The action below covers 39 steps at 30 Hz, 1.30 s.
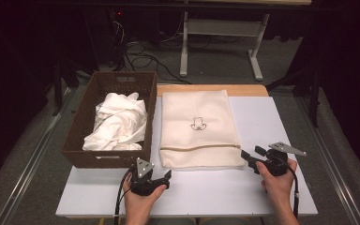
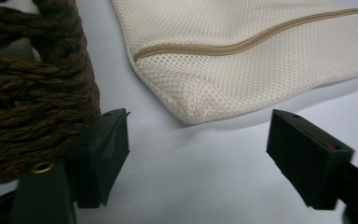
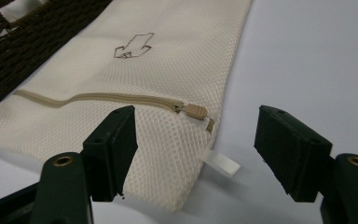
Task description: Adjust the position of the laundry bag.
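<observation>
left claw (image 1: 168,175) low, right claw (image 1: 249,155) by mesh bag (image 1: 199,129)

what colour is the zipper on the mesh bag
Tan zipper, clearest in the right gripper view.

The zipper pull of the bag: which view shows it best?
The right gripper view: the zipper pull is close and sharp at the bag edge. The high view gives the zipper as a thin line; the left gripper view shows its other end.

Cream mesh bag (image 1: 199,129) with tan zipper (image 3: 98,99) — dark brown woven basket (image 1: 77,126), white cloth (image 1: 117,123).
</observation>
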Available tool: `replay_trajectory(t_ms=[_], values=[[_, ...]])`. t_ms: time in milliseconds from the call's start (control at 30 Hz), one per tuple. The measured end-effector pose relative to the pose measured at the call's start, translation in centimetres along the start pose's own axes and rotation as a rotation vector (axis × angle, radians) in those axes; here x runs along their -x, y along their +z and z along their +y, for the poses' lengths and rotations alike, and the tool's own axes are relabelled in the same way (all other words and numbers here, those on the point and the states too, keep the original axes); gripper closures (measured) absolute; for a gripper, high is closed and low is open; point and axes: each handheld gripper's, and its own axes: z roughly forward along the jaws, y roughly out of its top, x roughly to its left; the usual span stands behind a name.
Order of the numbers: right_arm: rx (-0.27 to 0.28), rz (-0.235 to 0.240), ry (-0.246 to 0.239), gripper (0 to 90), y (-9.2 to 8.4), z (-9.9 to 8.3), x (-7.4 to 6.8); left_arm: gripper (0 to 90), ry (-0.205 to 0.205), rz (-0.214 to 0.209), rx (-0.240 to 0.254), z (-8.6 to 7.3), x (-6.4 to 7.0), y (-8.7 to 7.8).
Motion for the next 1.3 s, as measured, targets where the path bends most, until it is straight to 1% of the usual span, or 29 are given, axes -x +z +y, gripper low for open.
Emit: replay_trajectory(t_ms=[67, 100, 167, 200, 233, 267, 300, 333, 367, 433, 467, 500, 533, 567, 600, 633, 733, 800, 833, 867, 933, 967, 1067, 1100, 1133, 1200, 1233, 1267, 1300], values=[[-0.014, -0.021, 0.015, 32.8, 0.7, 0.2, 0.0, 27.8, -0.012, 0.013, -0.016, 0.1, -0.1, 0.6], [-0.023, -0.027, 0.027, 33.0, 1.2, 0.3, 0.0, 30.1, -0.028, 0.018, -0.015, 0.2, -0.2, 0.9], [-0.043, -0.026, 0.038, 33.0, 2.2, 0.4, 0.1, 35.8, -0.049, 0.010, -0.010, 0.2, -0.2, 1.4], [-0.058, -0.030, 0.039, 33.0, 2.7, 0.3, 0.0, 38.9, -0.057, 0.006, -0.009, 0.2, -0.2, 1.6], [-0.077, -0.034, 0.039, 33.4, 3.1, 0.3, -0.1, 41.9, -0.064, 0.023, -0.008, 0.3, -0.1, 1.8], [-0.101, -0.041, 0.030, 35.2, 3.4, 0.1, -0.3, 45.4, -0.078, 0.016, -0.006, 0.3, -0.1, 1.9], [-0.127, -0.048, 0.020, 38.3, 3.7, -0.1, -0.5, 49.1, -0.081, 0.002, -0.011, 0.4, -0.1, 2.0], [-0.151, -0.052, 0.019, 42.8, 3.8, -0.3, -0.7, 53.8, -0.071, 0.018, -0.040, 0.6, 0.0, 2.3], [-0.165, -0.046, 0.021, 45.5, 3.9, -0.7, -0.9, 57.1, -0.076, 0.019, -0.048, 0.6, 0.1, 2.5], [-0.151, -0.047, 0.023, 52.4, 3.8, -0.9, -0.9, 64.7, -0.072, -0.002, -0.049, 0.7, 0.1, 2.7], [-0.149, -0.049, 0.015, 57.5, 3.8, -1.0, -0.8, 70.1, -0.057, -0.007, -0.058, 0.8, 0.1, 2.8], [-0.148, -0.052, 0.026, 64.5, 3.7, -1.0, -0.8, 82.0, -0.049, -0.043, -0.063, 0.9, 0.0, 2.8], [-0.150, -0.060, 0.020, 74.4, 3.7, -1.1, -0.8, 85.5, -0.040, -0.090, -0.078, 1.0, -0.1, 2.9], [-0.150, -0.053, 0.002, 79.4, 3.6, -1.2, -0.8, 86.3, -0.035, -0.102, -0.083, 1.0, -0.1, 2.9], [-0.149, -0.047, 0.013, 83.3, 3.5, -1.2, -0.8, 86.6, -0.042, -0.123, -0.086, 1.0, -0.2, 2.8], [-0.146, -0.032, 0.022, 85.7, 3.3, -1.2, -0.8, 86.7, -0.041, -0.130, -0.091, 1.0, -0.3, 2.6], [-0.142, -0.018, 0.034, 86.4, 3.0, -1.2, -1.0, 86.7, -0.053, -0.140, -0.091, 0.9, -0.5, 2.3], [-0.136, -0.006, 0.019, 86.5, 2.6, -1.3, -1.3, 86.7, -0.059, -0.153, -0.084, 0.8, -0.9, 1.6], [-0.140, 0.003, 0.000, 86.5, 2.2, -1.5, -1.7, 86.7, -0.083, -0.169, -0.073, 0.5, -1.2, 0.9], [-0.144, 0.003, -0.016, 86.4, 2.1, -1.6, -1.9, 86.7, -0.096, -0.178, -0.071, 0.3, -1.3, 0.6], [-0.145, 0.007, -0.057, 86.3, 1.9, -1.9, -2.4, 86.7, -0.099, -0.174, -0.077, -0.2, -1.4, 0.0], [-0.142, 0.009, -0.063, 86.4, 1.8, -2.1, -2.6, 86.7, -0.105, -0.171, -0.080, -0.6, -1.4, -0.3], [-0.144, 0.020, -0.071, 86.3, 1.6, -2.8, -3.2, 86.7, -0.118, -0.166, -0.076, -0.9, -1.5, -0.8], [-0.146, 0.018, -0.065, 86.2, 1.6, -3.1, -3.4, 86.6, -0.132, -0.163, -0.074, -1.2, -1.6, -1.4], [-0.143, 0.019, -0.063, 86.2, 1.5, -3.2, -3.6, 86.7, -0.124, -0.161, -0.079, -1.4, -1.6, -1.6], [-0.139, 0.008, -0.057, 86.1, 1.3, -3.7, -4.1, 86.5, -0.126, -0.166, -0.087, -1.9, -1.8, -2.1], [-0.137, 0.010, -0.051, 86.0, 1.1, -3.9, -4.4, 86.5, -0.122, -0.165, -0.089, -2.1, -1.9, -2.3], [-0.140, 0.014, -0.051, 85.9, 1.0, -4.0, -4.5, 86.5, -0.128, -0.166, -0.090, -2.3, -1.9, -2.5], [-0.144, 0.018, -0.054, 85.9, 0.7, -4.2, -4.7, 86.4, -0.127, -0.171, -0.099, -2.5, -2.1, -2.7]])
